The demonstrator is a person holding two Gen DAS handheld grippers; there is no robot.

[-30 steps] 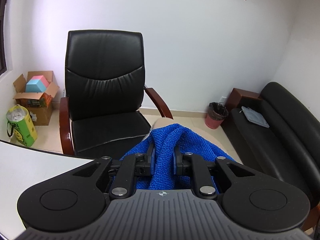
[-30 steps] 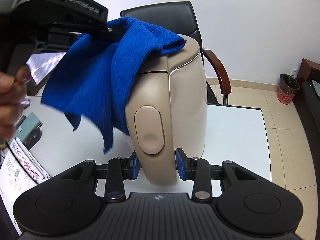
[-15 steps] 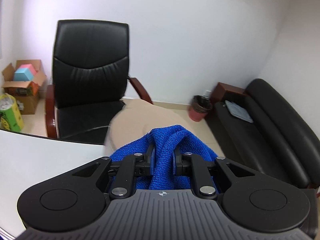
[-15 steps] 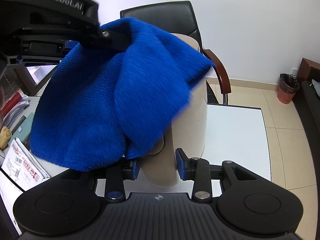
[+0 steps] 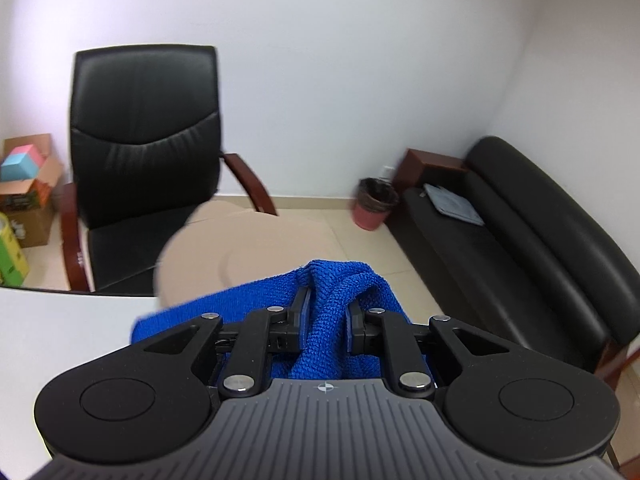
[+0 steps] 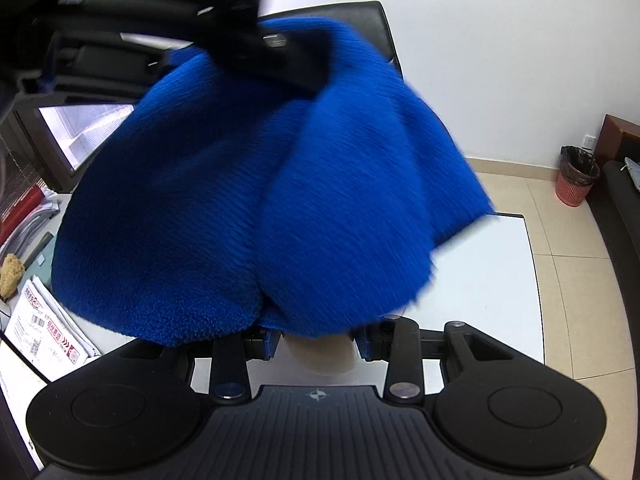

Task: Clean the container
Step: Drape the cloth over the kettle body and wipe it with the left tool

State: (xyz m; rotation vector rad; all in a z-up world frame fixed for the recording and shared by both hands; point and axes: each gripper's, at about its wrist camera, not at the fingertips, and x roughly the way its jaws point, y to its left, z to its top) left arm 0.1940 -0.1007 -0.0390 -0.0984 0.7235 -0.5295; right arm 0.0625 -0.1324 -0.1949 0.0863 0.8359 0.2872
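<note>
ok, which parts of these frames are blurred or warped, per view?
Left wrist: the beige container is smeared, the chair edges are soft, and fisheye bends the walls; the blue cloth in the left gripper is sharp. Right wrist: the cloth's edges streak, the other gripper above it is smeared, and the right gripper is crisp.

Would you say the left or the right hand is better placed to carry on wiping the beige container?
Left. The left gripper is shut on the blue cloth draped over the container, whereas the right gripper is clamping its base steady.
</note>
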